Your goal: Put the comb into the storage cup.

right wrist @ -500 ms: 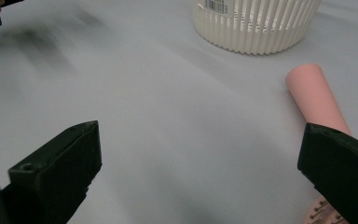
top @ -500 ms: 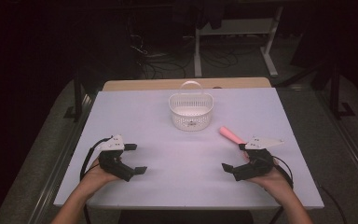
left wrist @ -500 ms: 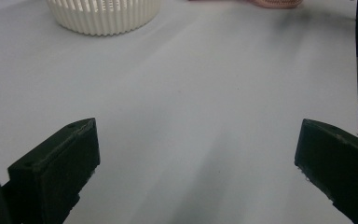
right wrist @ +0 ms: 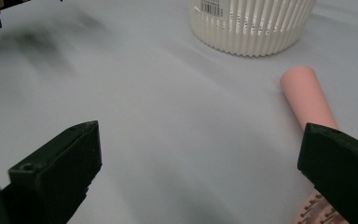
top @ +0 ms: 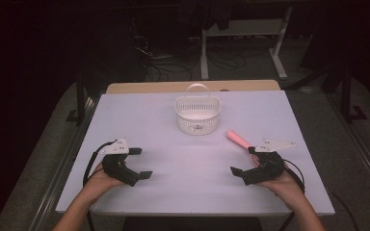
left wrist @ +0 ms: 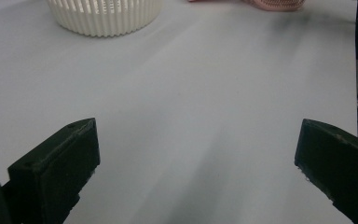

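Note:
A white slatted basket (top: 197,115) with a hoop handle stands at the table's middle back; its wall shows in the left gripper view (left wrist: 105,18) and the right gripper view (right wrist: 251,25). A pink hairbrush (top: 238,139) lies to its right, handle toward the basket. In the right gripper view the handle (right wrist: 307,95) runs under the right jaw. My left gripper (top: 140,162) rests at front left, open and empty (left wrist: 196,140). My right gripper (top: 244,160) rests at front right, open (right wrist: 198,140), just beside the brush and not gripping it.
The white table (top: 183,192) lies bare between the two grippers. A wooden strip (top: 192,86) borders the far edge. Dark floor, cables and a stand's legs (top: 241,53) lie beyond.

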